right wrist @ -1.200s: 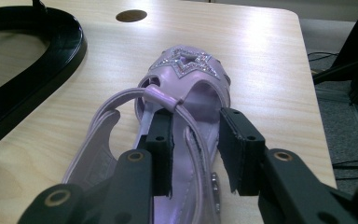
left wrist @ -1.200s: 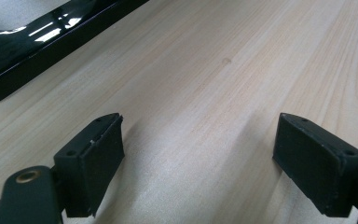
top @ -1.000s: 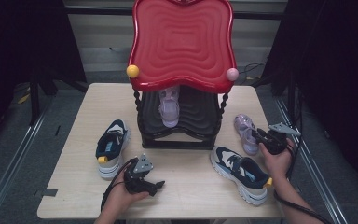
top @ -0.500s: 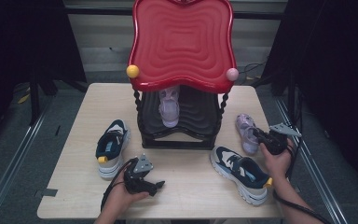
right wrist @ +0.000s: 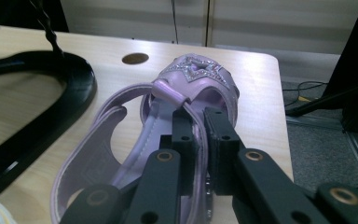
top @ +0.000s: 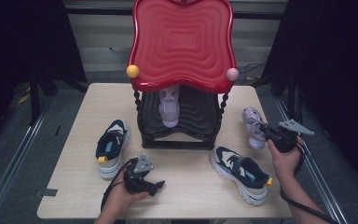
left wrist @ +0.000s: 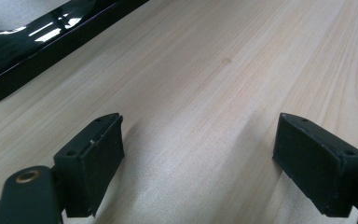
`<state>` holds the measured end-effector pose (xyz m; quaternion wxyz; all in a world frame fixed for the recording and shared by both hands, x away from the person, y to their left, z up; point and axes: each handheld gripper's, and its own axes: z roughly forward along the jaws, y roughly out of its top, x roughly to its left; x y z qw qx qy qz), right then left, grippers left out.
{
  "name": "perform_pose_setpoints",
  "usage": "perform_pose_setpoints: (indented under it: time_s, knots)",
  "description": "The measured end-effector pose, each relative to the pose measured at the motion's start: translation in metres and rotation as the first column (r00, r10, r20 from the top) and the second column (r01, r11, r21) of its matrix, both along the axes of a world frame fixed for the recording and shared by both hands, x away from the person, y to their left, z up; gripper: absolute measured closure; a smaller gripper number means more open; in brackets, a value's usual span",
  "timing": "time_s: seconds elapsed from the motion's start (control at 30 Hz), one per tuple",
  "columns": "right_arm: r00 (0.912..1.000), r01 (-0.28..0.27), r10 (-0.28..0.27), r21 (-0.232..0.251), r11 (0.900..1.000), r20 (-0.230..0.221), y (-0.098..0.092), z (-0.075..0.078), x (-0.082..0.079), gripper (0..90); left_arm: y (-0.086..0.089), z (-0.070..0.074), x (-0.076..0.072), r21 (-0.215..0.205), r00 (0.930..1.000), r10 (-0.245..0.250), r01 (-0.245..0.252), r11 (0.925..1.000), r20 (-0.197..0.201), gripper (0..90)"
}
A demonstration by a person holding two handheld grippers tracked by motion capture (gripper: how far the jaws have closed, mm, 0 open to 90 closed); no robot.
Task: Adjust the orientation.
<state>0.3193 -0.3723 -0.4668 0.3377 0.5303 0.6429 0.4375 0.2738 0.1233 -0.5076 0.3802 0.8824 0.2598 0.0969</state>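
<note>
No text, label, brand or number can be read anywhere.

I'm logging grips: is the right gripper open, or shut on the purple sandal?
Shut on it. The right gripper has its jaws pinched onto the strap of the purple sandal.

Black jaws, brass pivot rivets

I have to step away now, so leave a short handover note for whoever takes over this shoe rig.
Right tongs: shut on the strap of the purple sandal, at the table's right side.
Left tongs: open over bare table, holding nothing.
Its matching sandal already sits on the rack's lower shelf.
Two navy sneakers are on the table: one left of the rack, one front right.
Likely left: shelve the held sandal, then the sneakers.
</note>
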Motion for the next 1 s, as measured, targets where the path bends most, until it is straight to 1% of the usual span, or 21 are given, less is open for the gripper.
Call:
perform_pose_setpoints:
  time_s: [0.17, 0.2, 0.23, 0.27, 0.3, 0.47, 0.6, 0.77, 0.87, 1.0]
  knots:
    - [0.9999, -0.008, 0.008, -0.006, 1.0, 0.01, 0.002, 0.013, -0.004, 82.8, 0.0, 0.0, 0.0, 0.0, 1.0, 0.0, 0.0, 1.0, 0.0, 15.5]
    - [0.9999, -0.008, 0.008, -0.006, 1.0, 0.01, 0.002, 0.013, -0.004, 82.8, 0.0, 0.0, 0.0, 0.0, 1.0, 0.0, 0.0, 1.0, 0.0, 15.4]
    - [0.9998, -0.012, 0.012, -0.009, 1.0, 0.018, 0.003, 0.018, -0.005, 82.8, 0.0, 0.0, 0.0, 0.0, 1.0, 0.0, 0.0, 1.0, 0.0, 15.4]
    - [0.9998, -0.012, 0.012, -0.009, 1.0, 0.018, 0.003, 0.018, -0.005, 82.8, 0.0, 0.0, 0.0, 0.0, 1.0, 0.0, 0.0, 1.0, 0.0, 15.5]
    - [0.9996, -0.015, 0.015, -0.007, 1.0, 0.022, 0.005, 0.023, -0.007, 82.8, 0.0, 0.0, 0.0, 0.0, 1.0, 0.0, 0.0, 1.0, 0.0, 15.5]
    - [0.9986, -0.035, 0.035, 0.004, 0.999, 0.039, 0.009, 0.034, -0.013, 82.8, 0.0, 0.0, 0.0, 0.0, 1.0, 0.0, 0.0, 1.0, 0.0, 15.5]
    - [0.9974, -0.049, 0.049, -0.008, 0.999, 0.053, 0.014, 0.044, -0.02, 82.8, 0.0, 0.0, 0.0, 0.0, 1.0, 0.0, 0.0, 1.0, 0.0, 15.5]
    - [0.9953, -0.06, 0.061, -0.009, 0.998, 0.075, 0.017, 0.054, -0.028, 82.8, 0.0, 0.0, 0.0, 0.0, 1.0, 0.0, 0.0, 1.0, 0.0, 15.5]
    - [0.9951, -0.064, 0.064, -0.006, 0.998, 0.075, 0.018, 0.058, -0.033, 82.8, 0.0, 0.0, 0.0, 0.001, 1.0, 0.0, 0.0, 1.0, 0.001, 15.5]
    - [0.9934, -0.076, 0.077, -0.014, 0.997, 0.085, 0.021, 0.065, -0.043, 82.8, 0.0, 0.0, 0.0, 0.0, 1.0, 0.0, 0.0, 1.0, 0.0, 15.5]
